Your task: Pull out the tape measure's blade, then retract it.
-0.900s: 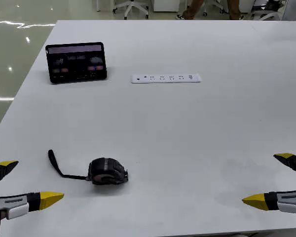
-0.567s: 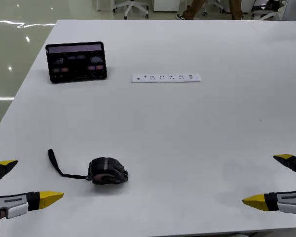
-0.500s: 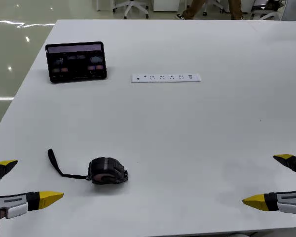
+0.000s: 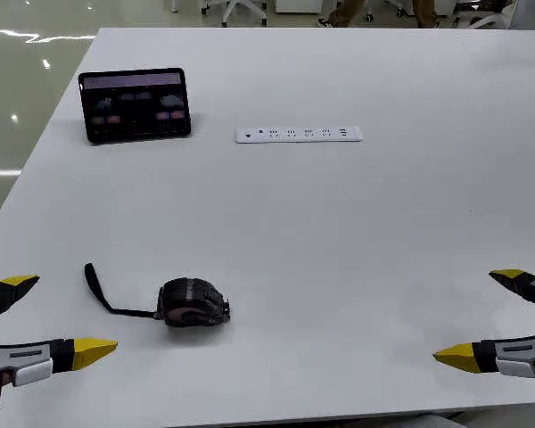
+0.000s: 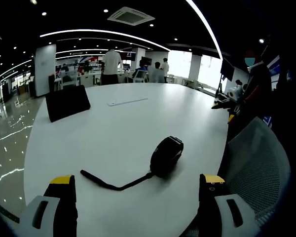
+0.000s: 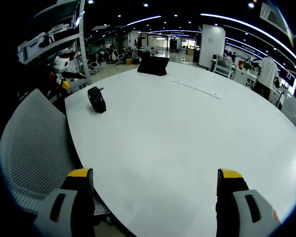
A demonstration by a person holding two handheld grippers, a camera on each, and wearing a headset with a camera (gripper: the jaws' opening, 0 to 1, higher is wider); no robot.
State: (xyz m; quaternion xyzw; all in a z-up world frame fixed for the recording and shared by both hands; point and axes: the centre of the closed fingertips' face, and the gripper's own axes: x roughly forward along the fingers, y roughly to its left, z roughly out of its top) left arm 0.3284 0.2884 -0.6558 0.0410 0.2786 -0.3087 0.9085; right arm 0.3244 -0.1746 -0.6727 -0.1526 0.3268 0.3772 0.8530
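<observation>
The left gripper [image 4: 76, 311] is at the near left edge of the white table [image 4: 366, 232]. Its two yellow-tipped fingers [image 4: 94, 347] stand wide apart with nothing between them. The tape measure [image 4: 193, 303] lies on the table just ahead of these fingers and does not touch them. In the left gripper view its dark case is ahead of the gap between the fingers, nearer to the right finger. Its black wrist strap [image 5: 108, 183] runs from the case across toward the left finger and lies flat on the table. The right gripper [image 4: 464, 316] is at the near right edge of the table, with its fingers also spread wide and holding nothing. The tape measure is well apart from them, and in the right gripper view it is far off, beyond the left finger. Far beyond both pairs of fingers, a dark tablet [image 4: 134, 104] stands tilted on the table and a white power strip [image 4: 298, 135] lies flat near it. In the right gripper view, a grey mesh chair back [image 6: 32, 143] is close to the left finger.
</observation>
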